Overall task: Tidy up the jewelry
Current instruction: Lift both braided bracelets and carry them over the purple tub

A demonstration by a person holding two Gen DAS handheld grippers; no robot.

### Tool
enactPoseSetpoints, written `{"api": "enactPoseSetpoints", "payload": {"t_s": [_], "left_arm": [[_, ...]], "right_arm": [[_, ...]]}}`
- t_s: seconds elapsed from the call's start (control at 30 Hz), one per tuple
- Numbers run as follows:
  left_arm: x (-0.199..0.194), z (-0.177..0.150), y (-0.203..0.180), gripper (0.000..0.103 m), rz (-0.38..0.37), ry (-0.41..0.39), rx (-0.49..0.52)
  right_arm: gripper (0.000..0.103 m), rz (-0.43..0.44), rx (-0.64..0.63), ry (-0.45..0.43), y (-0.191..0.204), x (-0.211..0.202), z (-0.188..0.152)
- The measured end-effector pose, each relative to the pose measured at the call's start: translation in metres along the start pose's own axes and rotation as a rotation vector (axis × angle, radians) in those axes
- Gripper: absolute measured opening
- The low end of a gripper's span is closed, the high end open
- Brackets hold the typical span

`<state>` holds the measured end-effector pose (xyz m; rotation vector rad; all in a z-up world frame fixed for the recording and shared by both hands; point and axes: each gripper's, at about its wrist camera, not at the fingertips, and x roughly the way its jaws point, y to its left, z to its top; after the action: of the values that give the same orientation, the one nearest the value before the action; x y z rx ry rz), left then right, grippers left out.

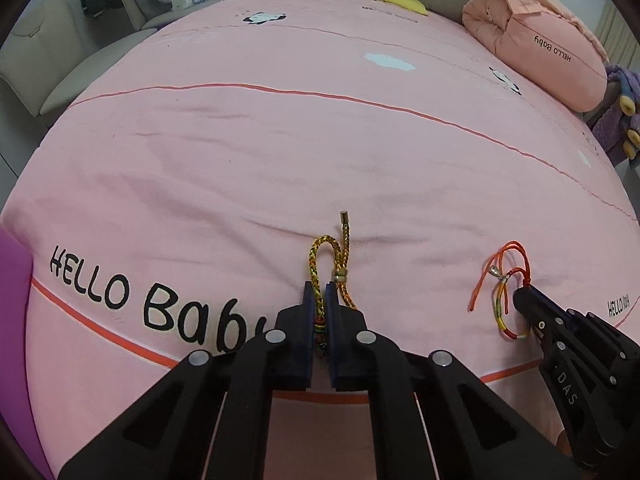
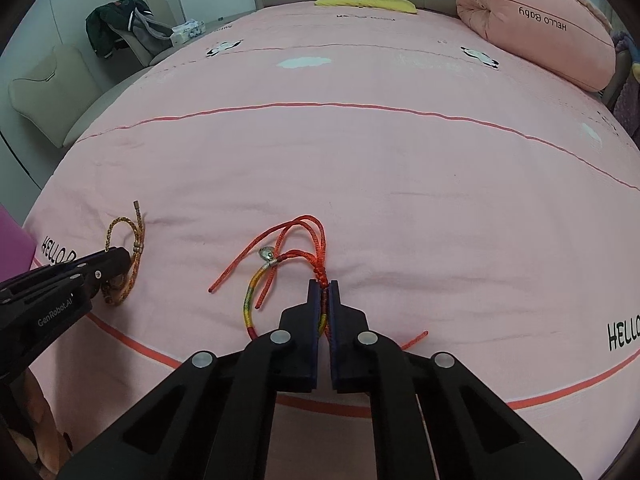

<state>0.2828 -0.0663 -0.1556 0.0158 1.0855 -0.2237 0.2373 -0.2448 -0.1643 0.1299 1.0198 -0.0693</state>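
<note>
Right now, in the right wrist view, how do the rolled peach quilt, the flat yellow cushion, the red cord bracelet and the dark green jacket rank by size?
1. Rolled peach quilt, clearly largest.
2. Red cord bracelet, though it lies nearest the camera, so that inflates it.
3. Flat yellow cushion and dark green jacket look about alike; both are far off, so I won't rank them.

Gold-and-red braided bracelet (image 1: 335, 258), red-yellow-green cord bracelet (image 2: 280, 264), pink bedspread (image 1: 280, 152) with black lettering, orange stripes
</note>
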Motion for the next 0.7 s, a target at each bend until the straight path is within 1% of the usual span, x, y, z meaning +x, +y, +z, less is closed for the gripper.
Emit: {"api": "enactPoseSetpoints", "payload": {"t_s": [0.17, 0.33, 0.7], "left_arm": [[-0.016, -0.016, -0.009, 0.006, 0.003, 0.008, 0.031], [-0.036, -0.038, -0.011, 0.006, -0.013, 0.024, 0.041], [-0.104, -0.103, -0.007, 0.006, -0.054, 0.05, 0.054]], "right_arm": [[0.004, 0.001, 0.009, 0.001, -0.001, -0.017, -0.013], [0.004, 0.01, 0.026, -0.001, 0.0, -0.045, -0.035], [0.004, 0.029, 0.084, 0.009, 0.004, -0.112, -0.092]]}}
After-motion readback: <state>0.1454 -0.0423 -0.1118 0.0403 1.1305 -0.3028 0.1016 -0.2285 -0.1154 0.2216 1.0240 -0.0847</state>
